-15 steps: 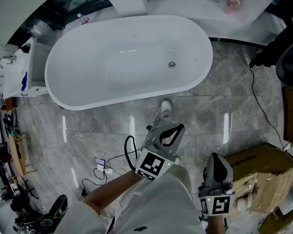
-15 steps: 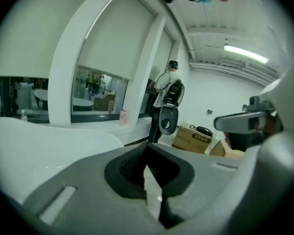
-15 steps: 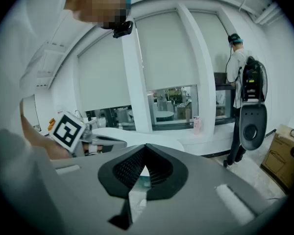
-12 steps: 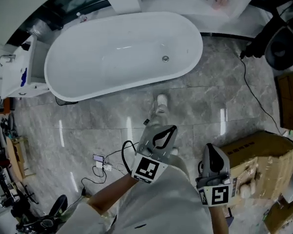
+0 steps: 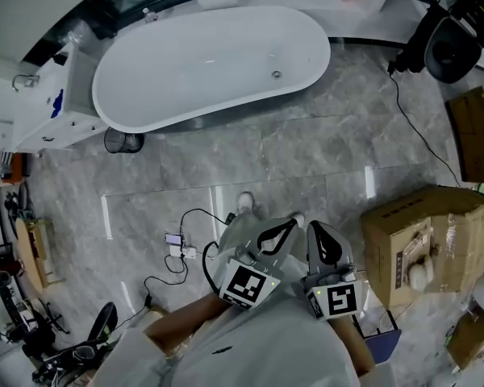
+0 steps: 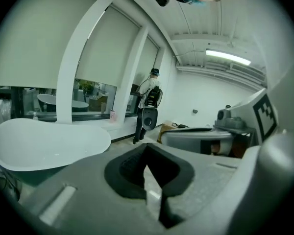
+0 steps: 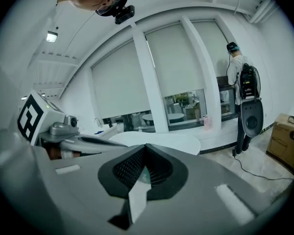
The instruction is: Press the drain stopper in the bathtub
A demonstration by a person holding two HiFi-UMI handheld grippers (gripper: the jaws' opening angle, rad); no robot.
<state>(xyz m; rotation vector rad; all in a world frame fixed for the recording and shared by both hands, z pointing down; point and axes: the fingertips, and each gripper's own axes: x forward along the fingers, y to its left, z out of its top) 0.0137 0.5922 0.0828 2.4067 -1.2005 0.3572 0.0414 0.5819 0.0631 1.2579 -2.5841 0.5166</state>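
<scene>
White oval bathtub point(image 5: 185, 71) seen from above, freestanding on a grey marble-tile floor point(image 5: 306, 151). The drain stopper point(image 5: 277, 75), a small round metal disc, sits on the tub's bottom toward its right end, well ahead of both grippers and roughly in line with the left gripper point(image 5: 286, 226).

The left gripper and the right gripper point(image 5: 317, 230) are held side by side, close to the person's body, tips forward. In each gripper view the jaws meet at their tips with only a narrow slit and the padded hollow behind, and nothing lies between them. In the left gripper view the tub's rim lies ahead and to the left; in the right gripper view it lies straight ahead, beyond the tips.

Between the grippers and the tub's near rim the floor is a broad bare band. Just ahead of the left gripper is the person's shoe point(image 5: 246, 202). To that gripper's left lies a tangle of black cable with a small charger point(image 5: 176, 248). To the right of the right gripper stands a cardboard box point(image 5: 419, 240), near but apart. Farther ahead on the right a thin black cord point(image 5: 423, 143) runs across the tiles to black equipment point(image 5: 448, 47). Beside the tub's left end, far ahead and left, stand a white cabinet point(image 5: 40, 111) and a small dark bin point(image 5: 123, 142).
</scene>
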